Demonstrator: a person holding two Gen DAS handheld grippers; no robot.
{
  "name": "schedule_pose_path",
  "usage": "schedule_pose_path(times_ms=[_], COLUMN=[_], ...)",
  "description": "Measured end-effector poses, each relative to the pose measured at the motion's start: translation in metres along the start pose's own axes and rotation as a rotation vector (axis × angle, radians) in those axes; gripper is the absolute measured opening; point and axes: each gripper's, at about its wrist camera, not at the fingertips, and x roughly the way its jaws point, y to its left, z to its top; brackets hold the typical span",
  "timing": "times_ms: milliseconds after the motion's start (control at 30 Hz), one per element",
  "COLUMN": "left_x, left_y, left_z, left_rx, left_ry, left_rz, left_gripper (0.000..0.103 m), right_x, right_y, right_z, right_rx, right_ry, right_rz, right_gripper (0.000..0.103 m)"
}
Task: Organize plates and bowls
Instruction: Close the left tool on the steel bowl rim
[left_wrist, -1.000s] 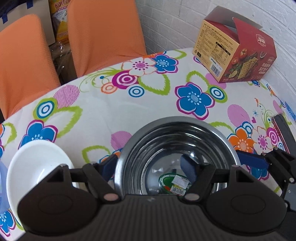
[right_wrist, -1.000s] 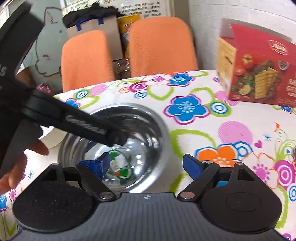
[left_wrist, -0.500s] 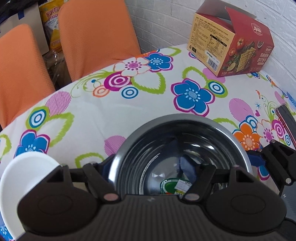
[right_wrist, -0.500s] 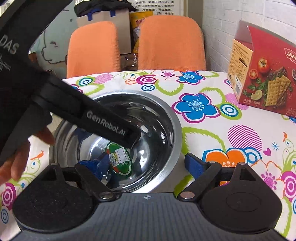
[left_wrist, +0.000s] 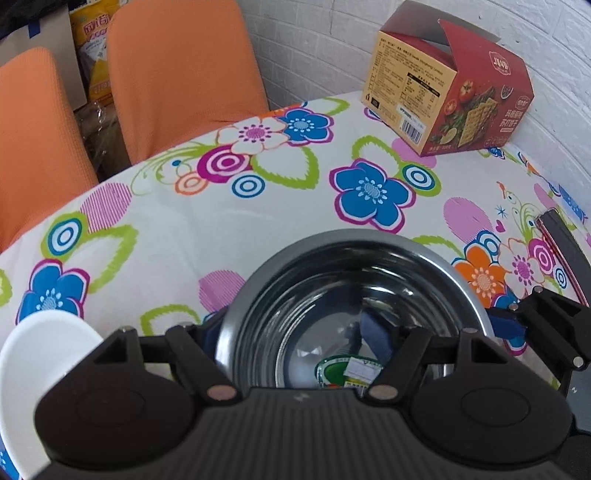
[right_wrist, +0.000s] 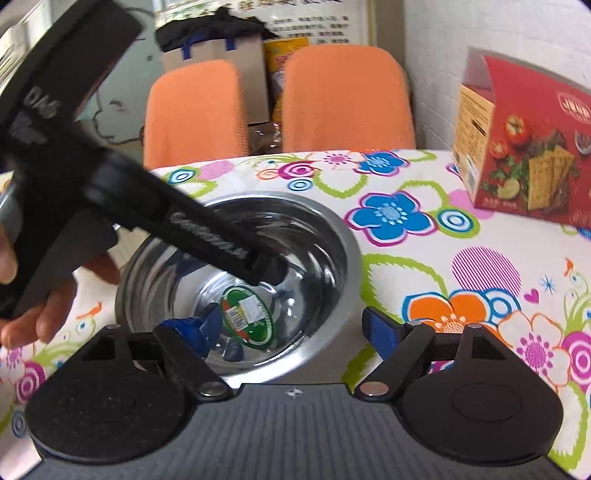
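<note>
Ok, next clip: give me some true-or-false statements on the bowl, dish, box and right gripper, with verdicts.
1. The steel bowl has a green sticker inside. True.
2. The cracker box lies flat mid-table. False: it stands upright by the wall.
3. The jaws of the right gripper straddle the bowl's rim, one inside, one outside. True.
4. The white dish sits inside the steel bowl. False: it sits beside it.
5. The chairs are blue. False: orange.

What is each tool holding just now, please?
Left tool: straddles the rim of the steel bowl; grip cannot be told.
Right tool: open, straddling the bowl rim.
</note>
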Motion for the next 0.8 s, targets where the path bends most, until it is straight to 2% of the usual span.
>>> schedule_pose_path(times_ms=[133,167,267,367,500,633,800], left_x=[-0.002,-0.003,-0.006,-0.012,-0.035,-0.066,-0.097], left_y=[-0.005,-0.006,-0.005,-0.004,-0.014,-0.028,-0.039], left_z=[-0.002,-0.002,-0.002,-0.005,-0.016,-0.045,-0.104], left_rx=[0.005,0.007,-0.034,-0.079,-0.085,-0.069,-0.067], left_ry=[0.001,0.005,0.028,0.055,0.060,0.052,0.056], left_rz=[0.027,0.038,0.035,-0.006,-0.030,-0.001,0.030], left_gripper=[0.061,0.054,0.050,0.049,0.049,0.049,0.049], right_x=[-0.001,-0.002,-0.006,-0.019,-0.046,-0.074,-0.103], right_y=[0.006,0.009,0.011,0.013,0.025,0.042,0.074], right_z=[0.000,0.000,0.000,0.000,0.000,-0.017,-0.053], right_rx=[-0.010,-0.014,0.020,0.061,0.028,0.034,0.038], right_ry=[0.004,0.004,0.027,0.024,0.006,-0.003,-0.011], right_rz=[0.009,0.011,0.003,-0.003,-0.026,-0.002,0.029], right_gripper=[0.068,0.068,0.069,0.070,0.072,0.073,0.074])
